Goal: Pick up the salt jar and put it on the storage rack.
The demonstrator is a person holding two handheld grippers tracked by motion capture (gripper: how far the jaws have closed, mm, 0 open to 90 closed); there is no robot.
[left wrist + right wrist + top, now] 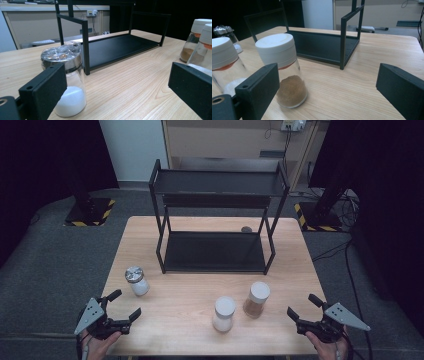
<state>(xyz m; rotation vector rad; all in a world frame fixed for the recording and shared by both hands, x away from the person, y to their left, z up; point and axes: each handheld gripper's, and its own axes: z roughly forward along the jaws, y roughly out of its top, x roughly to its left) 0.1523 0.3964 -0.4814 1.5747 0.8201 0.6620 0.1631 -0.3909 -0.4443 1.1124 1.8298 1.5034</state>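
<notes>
In the high view the left gripper sits at the lower left of the frame and the right gripper at the lower right, both with jaws spread wide and nothing between them. A foil-topped jar of white powder stands on the bench just above and right of the left gripper. A white-capped jar of brown powder and a white-capped jar of white powder stand at lower centre, below the black two-tier rack.
</notes>
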